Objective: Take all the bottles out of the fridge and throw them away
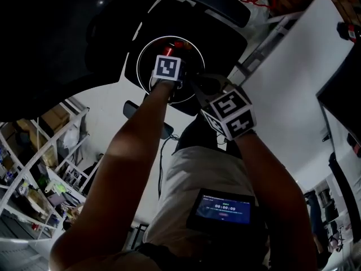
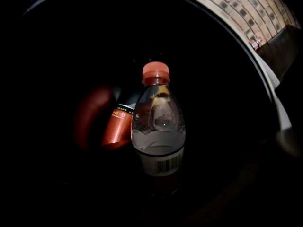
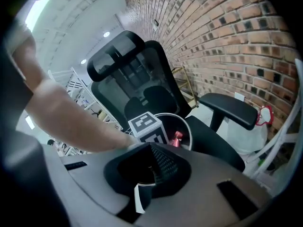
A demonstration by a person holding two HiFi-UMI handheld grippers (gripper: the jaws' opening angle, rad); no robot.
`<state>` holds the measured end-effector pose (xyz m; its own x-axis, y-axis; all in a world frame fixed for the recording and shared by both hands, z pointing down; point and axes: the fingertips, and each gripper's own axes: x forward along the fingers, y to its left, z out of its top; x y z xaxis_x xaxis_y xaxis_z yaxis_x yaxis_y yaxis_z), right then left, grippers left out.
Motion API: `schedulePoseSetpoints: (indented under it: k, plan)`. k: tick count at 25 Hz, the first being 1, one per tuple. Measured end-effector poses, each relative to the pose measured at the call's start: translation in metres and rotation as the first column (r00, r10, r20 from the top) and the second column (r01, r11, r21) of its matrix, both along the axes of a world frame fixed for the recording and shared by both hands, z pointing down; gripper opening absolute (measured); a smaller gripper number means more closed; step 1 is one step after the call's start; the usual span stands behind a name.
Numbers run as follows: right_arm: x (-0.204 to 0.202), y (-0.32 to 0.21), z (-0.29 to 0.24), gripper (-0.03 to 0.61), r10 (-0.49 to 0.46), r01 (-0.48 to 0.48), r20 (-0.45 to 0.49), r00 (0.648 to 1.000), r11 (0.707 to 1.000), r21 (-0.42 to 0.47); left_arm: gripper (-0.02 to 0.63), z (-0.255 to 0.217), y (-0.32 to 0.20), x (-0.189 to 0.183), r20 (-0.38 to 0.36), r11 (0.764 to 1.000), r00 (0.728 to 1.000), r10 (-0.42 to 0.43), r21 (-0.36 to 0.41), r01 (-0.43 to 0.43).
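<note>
The main risk is a poor release. The left hand-held gripper is over the mouth of the bin. Its jaws are lost in the dark, but since the bottle sits fixed and centred straight ahead of it, I judge it to be clamped low on the body. If the jaws part while the bottle points outward like this, it could catch the rim. It could also land on the orange-labelled bottle, which already lies deeper in, ahead and slightly left.

A second risk is crowding. The right hand-held gripper hangs just beside the left one and near the rim, with its jaws together and nothing between them. A careless swing could nudge the bin toward the office chair beyond it.

The bottle is clear plastic with a red cap at the far end and a white barcode label round its lower body. It seems to hold some liquid, so it would fall with some weight and might bounce.
</note>
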<state>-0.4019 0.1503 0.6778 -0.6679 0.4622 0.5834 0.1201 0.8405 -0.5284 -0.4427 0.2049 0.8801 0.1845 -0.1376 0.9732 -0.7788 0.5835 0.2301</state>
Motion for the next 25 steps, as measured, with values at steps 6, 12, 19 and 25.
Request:
schedulePoseSetpoints:
  k: [6,12,19,25]
  plan:
    - [-0.004,0.011,0.002,0.003,-0.012,0.011,-0.017,1.000,0.999,-0.045,0.305,0.032,-0.003,-0.005,0.014,1.000,1.000,-0.005,-0.016,0.005]
    - [0.006,0.014,-0.012,0.003,-0.029,0.029,0.011,1.000,0.996,-0.087,0.310,0.062,0.023,0.010,-0.064,0.987,0.993,-0.097,-0.133,0.087]
    - [0.000,0.000,-0.025,0.003,0.015,-0.005,0.083,0.996,0.993,-0.117,0.329,0.066,0.019,0.006,-0.097,0.992,0.994,-0.057,-0.118,0.045]
    - [0.001,0.008,-0.043,0.003,-0.025,0.037,0.119,0.993,0.995,-0.098,0.390,0.042,0.017,0.001,-0.079,0.983,0.990,-0.119,-0.153,0.106]
